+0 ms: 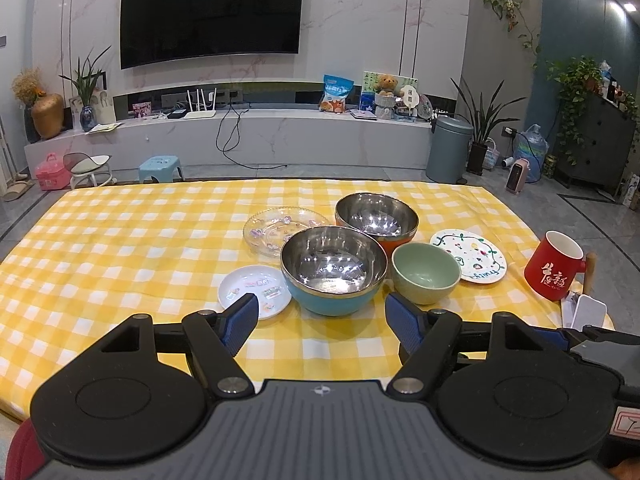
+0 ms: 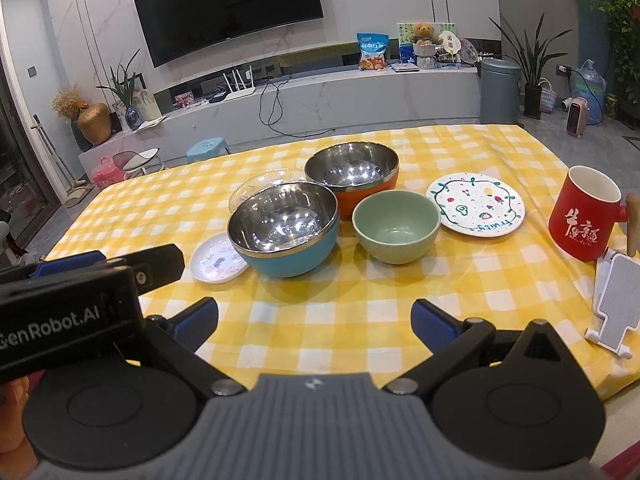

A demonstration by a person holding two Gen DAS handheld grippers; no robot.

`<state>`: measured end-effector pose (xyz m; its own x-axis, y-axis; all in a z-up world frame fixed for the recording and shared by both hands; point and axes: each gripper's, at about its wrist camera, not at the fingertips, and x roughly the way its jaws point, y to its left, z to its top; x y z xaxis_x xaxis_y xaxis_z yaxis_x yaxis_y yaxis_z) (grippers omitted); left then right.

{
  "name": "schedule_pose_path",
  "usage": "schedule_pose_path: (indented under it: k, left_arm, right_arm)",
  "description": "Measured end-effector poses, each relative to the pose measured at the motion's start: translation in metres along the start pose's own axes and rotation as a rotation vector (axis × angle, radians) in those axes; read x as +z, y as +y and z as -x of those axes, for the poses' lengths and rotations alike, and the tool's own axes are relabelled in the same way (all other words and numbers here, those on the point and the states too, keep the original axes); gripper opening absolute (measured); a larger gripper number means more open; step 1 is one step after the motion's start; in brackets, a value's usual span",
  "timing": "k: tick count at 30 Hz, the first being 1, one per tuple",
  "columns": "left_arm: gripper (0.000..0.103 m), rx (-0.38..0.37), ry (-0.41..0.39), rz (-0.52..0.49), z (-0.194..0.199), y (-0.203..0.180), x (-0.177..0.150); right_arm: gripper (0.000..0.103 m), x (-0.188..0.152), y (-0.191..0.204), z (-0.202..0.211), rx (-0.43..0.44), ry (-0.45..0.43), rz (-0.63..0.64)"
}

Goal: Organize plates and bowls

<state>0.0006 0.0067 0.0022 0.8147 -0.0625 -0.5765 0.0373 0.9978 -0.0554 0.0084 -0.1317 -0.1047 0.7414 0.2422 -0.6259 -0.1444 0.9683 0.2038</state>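
Note:
On the yellow checked tablecloth (image 1: 120,264) stand a blue steel-lined bowl (image 1: 334,270) (image 2: 285,229), an orange steel-lined bowl (image 1: 376,218) (image 2: 352,176) behind it, and a green ceramic bowl (image 1: 425,272) (image 2: 396,226). A clear glass plate (image 1: 280,228) (image 2: 260,184) lies behind the blue bowl. A small white plate (image 1: 256,290) (image 2: 216,262) lies to its left, a painted white plate (image 1: 470,254) (image 2: 476,204) at the right. My left gripper (image 1: 320,324) is open and empty just before the blue bowl. My right gripper (image 2: 314,320) is open and empty, nearer the table's front.
A red mug (image 1: 554,266) (image 2: 584,214) stands at the right edge, with a white phone stand (image 2: 616,300) beside it. The left gripper's body (image 2: 80,296) shows at the left of the right wrist view. Behind the table are a TV wall, a stool and a bin.

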Motion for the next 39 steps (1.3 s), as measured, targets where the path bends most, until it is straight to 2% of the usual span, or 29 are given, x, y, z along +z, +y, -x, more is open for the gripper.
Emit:
schedule_pose_path:
  k: [7, 11, 18, 24, 27, 32, 35, 39]
  left_arm:
    - [0.083, -0.019, -0.018, -0.004, 0.000, 0.002, -0.001]
    - [0.089, -0.038, -0.024, -0.027, 0.002, 0.000, -0.001]
    - [0.089, -0.030, -0.026, -0.035, 0.001, -0.002, -0.003]
    - [0.089, -0.024, -0.052, -0.095, 0.003, -0.005, 0.001]
    - [0.089, -0.029, -0.042, -0.102, 0.000, -0.006, 0.009]
    - [0.089, 0.005, -0.039, -0.111, -0.007, -0.005, 0.032]
    - [0.089, 0.004, -0.032, -0.081, -0.013, 0.001, 0.045]
    - [0.088, 0.013, -0.025, -0.057, -0.026, 0.011, 0.061]
  right_arm:
    - [0.100, 0.000, -0.001, -0.001, 0.004, 0.000, -0.005]
    - [0.100, -0.001, 0.001, 0.000, 0.004, -0.002, 0.012]
    - [0.100, -0.002, 0.004, 0.000, 0.007, 0.002, 0.018]
    - [0.100, 0.001, 0.004, 0.001, 0.004, -0.006, 0.018]
    - [0.100, 0.007, -0.004, 0.000, -0.004, -0.002, -0.019]
    - [0.100, 0.027, -0.016, -0.004, -0.046, -0.011, -0.066]
    - [0.100, 0.042, -0.021, -0.005, -0.057, -0.025, -0.099]
    - [0.100, 0.067, -0.021, -0.013, -0.053, -0.025, -0.069]
